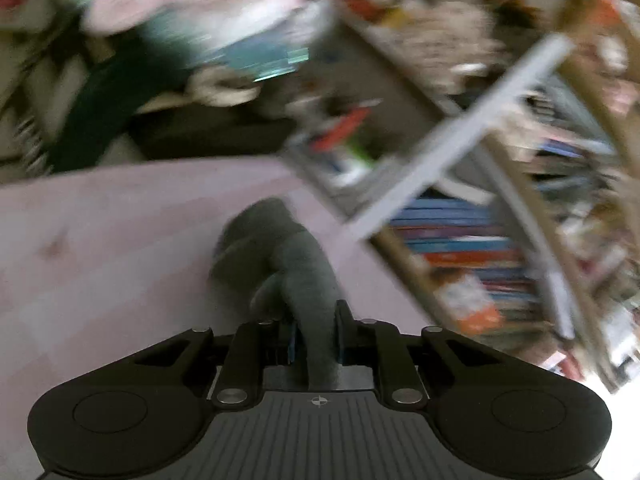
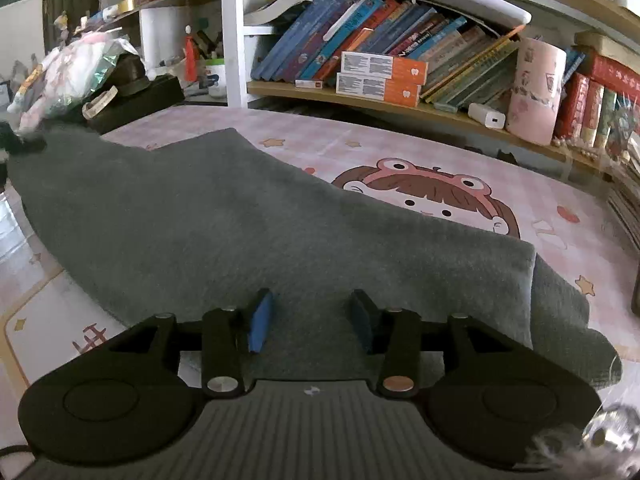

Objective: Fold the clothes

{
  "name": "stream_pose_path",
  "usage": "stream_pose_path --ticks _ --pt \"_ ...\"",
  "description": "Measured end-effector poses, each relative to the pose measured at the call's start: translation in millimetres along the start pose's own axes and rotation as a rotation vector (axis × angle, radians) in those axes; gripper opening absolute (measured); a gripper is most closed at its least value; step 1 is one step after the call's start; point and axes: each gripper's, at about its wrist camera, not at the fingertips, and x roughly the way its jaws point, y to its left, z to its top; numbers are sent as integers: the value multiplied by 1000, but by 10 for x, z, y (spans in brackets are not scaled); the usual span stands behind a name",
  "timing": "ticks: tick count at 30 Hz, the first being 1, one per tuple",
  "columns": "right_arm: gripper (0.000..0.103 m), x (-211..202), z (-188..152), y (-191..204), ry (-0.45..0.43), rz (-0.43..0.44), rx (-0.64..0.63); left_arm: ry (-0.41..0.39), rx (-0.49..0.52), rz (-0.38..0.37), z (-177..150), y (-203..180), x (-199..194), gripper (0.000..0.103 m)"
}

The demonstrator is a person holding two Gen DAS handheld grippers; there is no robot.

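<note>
A dark grey garment (image 2: 224, 224) lies spread across the pink cartoon-print table cover (image 2: 400, 148), with a folded layer at its right end. My right gripper (image 2: 312, 316) is open just above the garment's near edge and holds nothing. In the blurred left wrist view, my left gripper (image 1: 314, 332) is shut on a bunched strip of the same grey garment (image 1: 280, 248), which hangs forward over the pink cover (image 1: 100, 240).
A bookshelf (image 2: 380, 48) with leaning books, two orange boxes (image 2: 380, 76) and a pink cylinder (image 2: 536, 88) stands behind the table. A bag of pink items (image 2: 72, 68) and a dark box (image 2: 136, 100) sit at the far left. The left wrist view is motion-blurred.
</note>
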Motion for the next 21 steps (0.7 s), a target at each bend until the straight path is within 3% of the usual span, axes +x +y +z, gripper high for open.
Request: stream_pose_path --ticks 3,8,12,15,18,20,21 --pt "42 -1 -15 -13 -10 6 -4 13 -37 3 -30 99 23 21" --pt "42 1 -38 -11 -23 4 -8 39 -29 23 -66 98 102 44" --pt "43 -1 -55 -13 -33 5 -7 44 -42 18 -96 134 136 47" --pt "44 8 -52 -7 -32 5 -14 40 -49 18 -84 143 163 47" --pt "44 15 -50 -9 -32 6 -16 29 -48 19 -80 149 216 38" --pt "44 17 -48 -11 -32 8 -14 42 -74 2 -74 207 283 19" --pt "44 18 -48 -13 -32 9 -14 40 -94 -10 -67 242 297 18"
